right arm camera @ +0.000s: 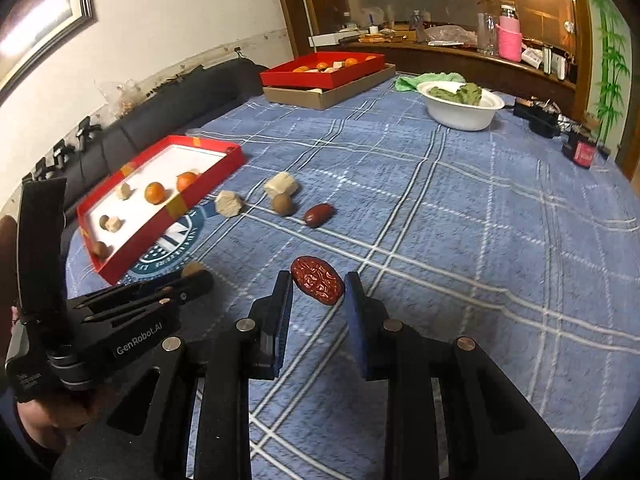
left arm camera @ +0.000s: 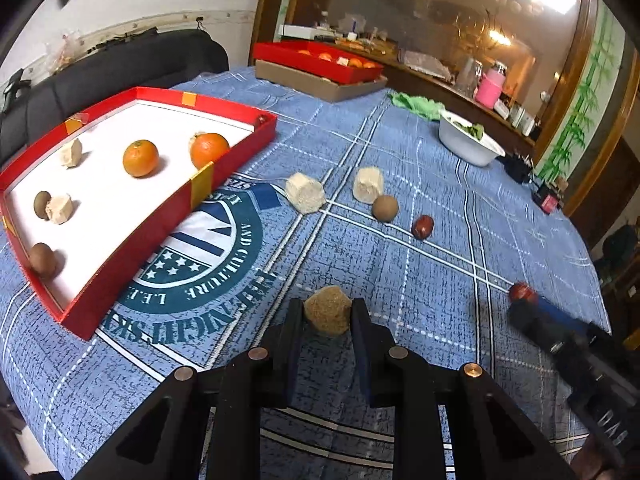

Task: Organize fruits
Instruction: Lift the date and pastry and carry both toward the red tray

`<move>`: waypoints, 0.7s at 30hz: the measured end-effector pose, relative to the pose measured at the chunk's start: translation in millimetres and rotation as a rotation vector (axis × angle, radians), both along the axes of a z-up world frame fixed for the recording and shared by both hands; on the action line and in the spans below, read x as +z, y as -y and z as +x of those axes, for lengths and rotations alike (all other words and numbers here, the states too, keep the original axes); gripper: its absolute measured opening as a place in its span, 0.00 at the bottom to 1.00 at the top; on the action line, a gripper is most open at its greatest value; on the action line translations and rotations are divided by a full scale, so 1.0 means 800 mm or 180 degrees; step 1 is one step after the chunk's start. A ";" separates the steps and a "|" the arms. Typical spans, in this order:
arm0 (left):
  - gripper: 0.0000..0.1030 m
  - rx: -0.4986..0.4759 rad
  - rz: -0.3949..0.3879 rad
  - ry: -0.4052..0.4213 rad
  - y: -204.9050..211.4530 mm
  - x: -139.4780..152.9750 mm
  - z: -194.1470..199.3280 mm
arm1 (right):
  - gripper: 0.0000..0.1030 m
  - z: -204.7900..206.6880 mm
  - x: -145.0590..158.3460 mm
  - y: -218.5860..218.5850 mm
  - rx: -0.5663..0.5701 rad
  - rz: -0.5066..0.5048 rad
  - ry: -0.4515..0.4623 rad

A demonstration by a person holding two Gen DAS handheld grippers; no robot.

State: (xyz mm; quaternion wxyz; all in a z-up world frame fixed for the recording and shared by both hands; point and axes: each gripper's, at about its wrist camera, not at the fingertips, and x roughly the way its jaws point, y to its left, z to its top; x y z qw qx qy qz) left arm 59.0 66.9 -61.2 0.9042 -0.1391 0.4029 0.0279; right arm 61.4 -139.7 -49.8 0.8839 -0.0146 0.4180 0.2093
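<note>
My left gripper [left arm camera: 327, 312] is shut on a tan hexagonal block [left arm camera: 329, 314] just above the blue cloth. My right gripper [right arm camera: 318, 282] is shut on a wrinkled red date [right arm camera: 317, 285]. The red tray [left arm camera: 236, 156] at left holds two oranges [left arm camera: 140, 157], two pale blocks and two brown round fruits. On the cloth lie two pale blocks [left arm camera: 305, 192], a brown round fruit [left arm camera: 385, 208] and a red date [left arm camera: 423, 227]. The right gripper shows in the left wrist view at right, with its date [left arm camera: 521, 292].
A second red tray [right arm camera: 320, 70] on a cardboard box stands at the table's far end. A white bowl of leaves [right arm camera: 460, 106] and a green cloth [right arm camera: 428, 78] sit far right. A dark sofa runs along the left edge. A cluttered counter stands behind.
</note>
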 end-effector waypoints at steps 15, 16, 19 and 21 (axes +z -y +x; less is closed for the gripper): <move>0.22 0.0015 0.0088 -0.0102 0.005 -0.005 0.006 | 0.24 -0.002 -0.006 0.010 0.0031 0.0328 -0.0030; 0.22 0.0015 0.0096 -0.0104 0.006 -0.005 0.007 | 0.24 -0.002 -0.006 0.010 0.0031 0.0329 -0.0023; 0.22 0.0014 0.0116 -0.0111 0.007 -0.005 0.007 | 0.24 -0.003 -0.005 0.010 0.0030 0.0330 -0.0012; 0.22 0.0014 0.0122 -0.0112 0.007 -0.005 0.007 | 0.24 -0.003 -0.004 0.011 0.0024 0.0332 -0.0006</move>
